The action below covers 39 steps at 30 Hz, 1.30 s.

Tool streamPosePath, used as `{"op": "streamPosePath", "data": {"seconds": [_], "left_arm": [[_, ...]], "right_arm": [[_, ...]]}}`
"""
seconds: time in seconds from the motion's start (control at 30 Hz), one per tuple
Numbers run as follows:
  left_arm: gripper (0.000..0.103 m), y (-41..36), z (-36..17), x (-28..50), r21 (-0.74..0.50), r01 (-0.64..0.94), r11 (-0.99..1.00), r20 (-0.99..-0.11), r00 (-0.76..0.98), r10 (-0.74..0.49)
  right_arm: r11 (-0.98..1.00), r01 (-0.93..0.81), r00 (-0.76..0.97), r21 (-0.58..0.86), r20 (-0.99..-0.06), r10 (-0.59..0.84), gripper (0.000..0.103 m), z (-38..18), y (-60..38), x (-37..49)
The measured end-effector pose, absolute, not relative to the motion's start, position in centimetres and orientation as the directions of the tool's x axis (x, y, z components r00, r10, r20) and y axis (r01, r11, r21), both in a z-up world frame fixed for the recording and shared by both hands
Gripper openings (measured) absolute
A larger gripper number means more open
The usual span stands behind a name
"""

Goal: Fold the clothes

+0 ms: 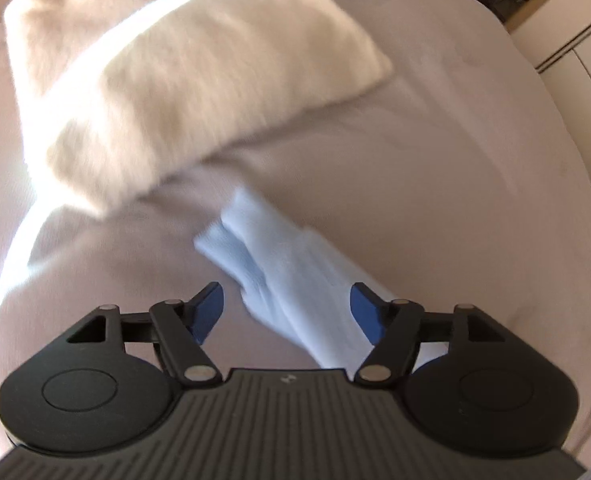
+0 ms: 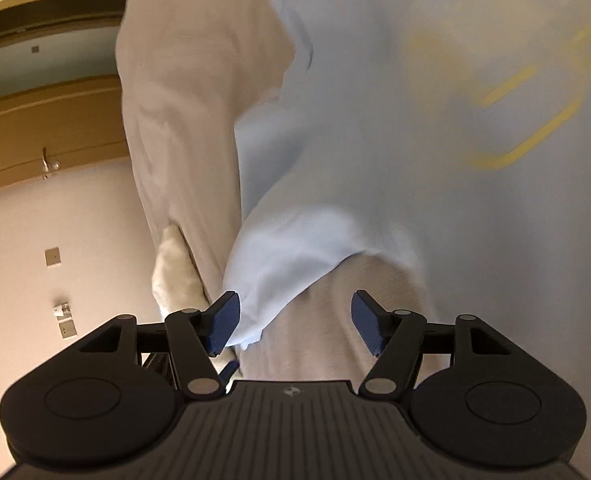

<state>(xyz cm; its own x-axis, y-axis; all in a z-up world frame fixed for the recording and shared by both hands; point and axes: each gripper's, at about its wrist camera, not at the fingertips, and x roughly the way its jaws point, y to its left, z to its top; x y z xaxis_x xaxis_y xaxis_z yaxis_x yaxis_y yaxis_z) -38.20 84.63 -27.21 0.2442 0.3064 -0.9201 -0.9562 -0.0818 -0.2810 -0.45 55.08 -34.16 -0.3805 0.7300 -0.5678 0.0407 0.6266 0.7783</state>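
Observation:
A light blue garment lies on the bed. In the left wrist view one end of it, a sleeve-like strip (image 1: 279, 264), runs from the bed's middle down between my left gripper's (image 1: 287, 312) blue pads; the jaws are wide open and not closed on it. In the right wrist view the garment (image 2: 395, 140) fills the right side, with yellow print (image 2: 507, 128) on it. A folded edge (image 2: 279, 264) hangs near my right gripper (image 2: 295, 322), which is open, its left pad close beside the cloth.
A cream fluffy pillow (image 1: 183, 76) lies on the pale bedsheet (image 1: 435, 168) beyond the garment. White cupboards (image 1: 575, 52) stand past the bed's right edge. In the right wrist view a wooden door with a handle (image 2: 49, 166) and a beige wall (image 2: 55, 264) are at left.

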Motion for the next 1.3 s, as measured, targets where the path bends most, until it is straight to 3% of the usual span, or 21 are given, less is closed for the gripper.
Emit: {"op": "streamPosePath", "data": {"seconds": [0.03, 0.1, 0.2, 0.3, 0.33, 0.43, 0.47, 0.53, 0.6, 0.7, 0.8, 0.9, 1.07, 1.3], "left_arm": [[0.063, 85.3, -27.7, -38.2, -0.285, -0.954, -0.088, -0.921, 0.247, 0.302], [0.025, 86.4, -28.1, -38.1, -0.317, -0.945, -0.083, -0.911, 0.279, 0.303], [0.021, 86.5, -26.2, -37.6, -0.386, -0.922, -0.002, -0.865, 0.361, 0.349], [0.021, 83.1, -20.1, -38.4, -0.459, -0.869, 0.184, -0.73, 0.487, 0.48], [0.021, 81.9, -19.5, -38.9, -0.434, -0.874, 0.22, -0.722, 0.484, 0.494], [0.028, 78.6, -18.8, -40.4, -0.305, -0.903, 0.301, -0.741, 0.424, 0.521], [0.033, 78.1, -20.4, -40.8, -0.244, -0.927, 0.285, -0.788, 0.361, 0.499], [0.033, 77.8, -24.7, -41.6, -0.118, -0.966, 0.23, -0.884, 0.208, 0.419], [0.036, 77.3, -27.9, -42.6, -0.05, -0.983, 0.178, -0.93, 0.11, 0.35], [0.031, 75.1, -26.0, -41.5, -0.017, -0.986, 0.166, -0.894, 0.09, 0.438], [0.037, 72.6, -23.0, -38.9, 0.067, -0.97, 0.235, -0.817, 0.082, 0.571], [0.034, 71.8, -22.9, -36.8, 0.154, -0.949, 0.276, -0.808, 0.04, 0.588], [0.033, 65.7, -23.4, -32.4, 0.016, -0.88, 0.474, -0.87, 0.221, 0.44], [0.035, 51.1, -26.3, -24.2, -0.19, -0.66, 0.727, -0.925, 0.368, 0.093]], "right_arm": [[0.632, 0.032, -0.389, 0.774, -0.573, 0.721, 0.064, -34.0, 54.7, -1.0], [0.644, 0.014, -0.405, 0.765, -0.584, 0.703, 0.064, -33.6, 53.7, -2.1], [0.667, -0.009, -0.414, 0.745, -0.61, 0.676, 0.064, -33.2, 51.2, -2.9], [0.685, -0.028, -0.407, 0.728, -0.634, 0.657, 0.064, -32.7, 48.6, -2.6], [0.692, -0.037, -0.404, 0.721, -0.644, 0.65, 0.064, -32.6, 48.3, -2.4], [0.695, -0.067, -0.414, 0.716, -0.653, 0.634, 0.065, -32.2, 47.3, -2.6], [0.695, -0.078, -0.417, 0.715, -0.657, 0.628, 0.066, -32.0, 47.0, -2.6], [0.696, -0.098, -0.424, 0.711, -0.663, 0.617, 0.066, -31.7, 46.4, -2.8], [0.691, -0.13, -0.433, 0.712, -0.667, 0.606, 0.066, -31.3, 46.0, -3.0], [0.668, -0.208, -0.437, 0.714, -0.679, 0.59, 0.066, -30.0, 45.5, -3.4], [0.645, -0.309, -0.402, 0.699, -0.711, 0.578, 0.066, -28.2, 44.0, -3.4], [0.649, -0.377, -0.34, 0.66, -0.751, 0.566, 0.066, -26.9, 41.3, -3.1], [0.707, -0.436, -0.173, 0.556, -0.823, 0.541, 0.065, -25.4, 34.0, -2.0], [0.818, -0.419, -0.028, 0.395, -0.906, 0.423, 0.063, -25.7, 20.4, -1.2]]}}
